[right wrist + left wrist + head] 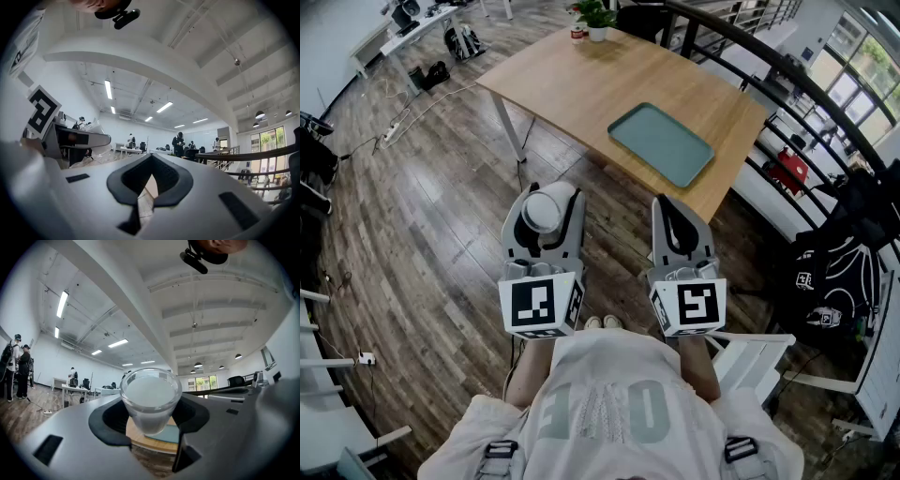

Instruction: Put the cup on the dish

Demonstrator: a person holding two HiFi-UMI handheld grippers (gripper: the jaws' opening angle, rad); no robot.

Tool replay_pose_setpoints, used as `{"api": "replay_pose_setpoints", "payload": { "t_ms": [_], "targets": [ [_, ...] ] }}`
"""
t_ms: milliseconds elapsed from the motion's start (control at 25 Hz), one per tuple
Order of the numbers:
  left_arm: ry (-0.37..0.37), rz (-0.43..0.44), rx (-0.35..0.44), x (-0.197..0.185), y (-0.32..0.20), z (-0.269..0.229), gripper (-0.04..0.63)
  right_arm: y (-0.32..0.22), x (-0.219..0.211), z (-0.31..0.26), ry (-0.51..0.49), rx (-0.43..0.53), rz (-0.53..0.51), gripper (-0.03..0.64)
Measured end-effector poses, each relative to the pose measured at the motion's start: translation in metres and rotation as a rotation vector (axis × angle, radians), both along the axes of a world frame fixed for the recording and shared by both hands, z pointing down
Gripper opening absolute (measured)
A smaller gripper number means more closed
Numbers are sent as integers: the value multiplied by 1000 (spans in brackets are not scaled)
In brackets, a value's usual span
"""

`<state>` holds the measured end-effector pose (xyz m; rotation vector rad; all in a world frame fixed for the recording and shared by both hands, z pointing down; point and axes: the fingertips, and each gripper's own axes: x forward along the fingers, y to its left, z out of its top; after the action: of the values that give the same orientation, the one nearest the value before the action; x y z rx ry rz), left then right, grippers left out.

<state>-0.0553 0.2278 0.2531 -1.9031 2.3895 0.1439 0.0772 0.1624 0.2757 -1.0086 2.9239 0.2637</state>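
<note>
A frosted white cup (545, 208) sits between the jaws of my left gripper (543, 201), which is shut on it. In the left gripper view the cup (150, 397) stands upright, and the black pads (111, 420) press on its sides. The dish is a teal rectangular tray (662, 142) lying on the wooden table (581, 84) ahead of both grippers. A strip of it (171, 434) shows under the cup. My right gripper (671, 214) is held beside the left one, short of the table's near edge. Its jaws (139, 199) are shut with nothing between them.
A potted plant (597, 17) and a small red can (577, 34) stand at the table's far corner. A dark railing (787, 89) runs along the right, with a black bag (834, 272) and white chairs (759, 356) near it. People stand far off (16, 366).
</note>
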Motion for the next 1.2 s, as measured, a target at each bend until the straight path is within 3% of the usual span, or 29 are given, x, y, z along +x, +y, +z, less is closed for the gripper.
{"api": "replay_pose_setpoints", "payload": {
  "t_ms": [320,520,720,1200],
  "targets": [
    [-53,19,-28,4,-6,2,259,-2,-3,0,6,12,4,18],
    [-46,25,-25,4,-8,4,259,0,-7,-1,14,26,-8,18],
    [-21,11,-32,-8,-5,9,259,10,-21,-4,66,103,-11,20],
    [-13,-23,-32,-56,12,14,259,13,-44,13,68,36,0,20]
  ]
}}
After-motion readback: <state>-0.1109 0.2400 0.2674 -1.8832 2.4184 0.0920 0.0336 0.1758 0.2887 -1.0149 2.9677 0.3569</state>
